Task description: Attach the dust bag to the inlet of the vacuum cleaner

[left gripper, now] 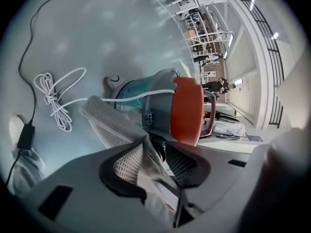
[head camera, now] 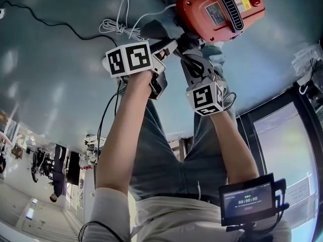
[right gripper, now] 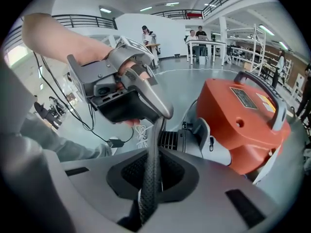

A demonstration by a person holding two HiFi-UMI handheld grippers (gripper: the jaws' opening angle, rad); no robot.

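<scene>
The vacuum cleaner has an orange top and a grey body and lies on the floor in front of me. The grey mesh dust bag runs from the floor beside it into my left gripper. A fold of the bag lies between those jaws, which stand apart. My right gripper is shut on a black textured strip of the bag. That strip runs up to the tips of the left gripper. Both grippers point at the vacuum's near end; its grey inlet side is right behind them.
A coiled white cable lies left of the vacuum, with a black cord and its adapter further left. A small screen hangs at my waist. A dark door frame borders the floor on the right. Several people stand far off.
</scene>
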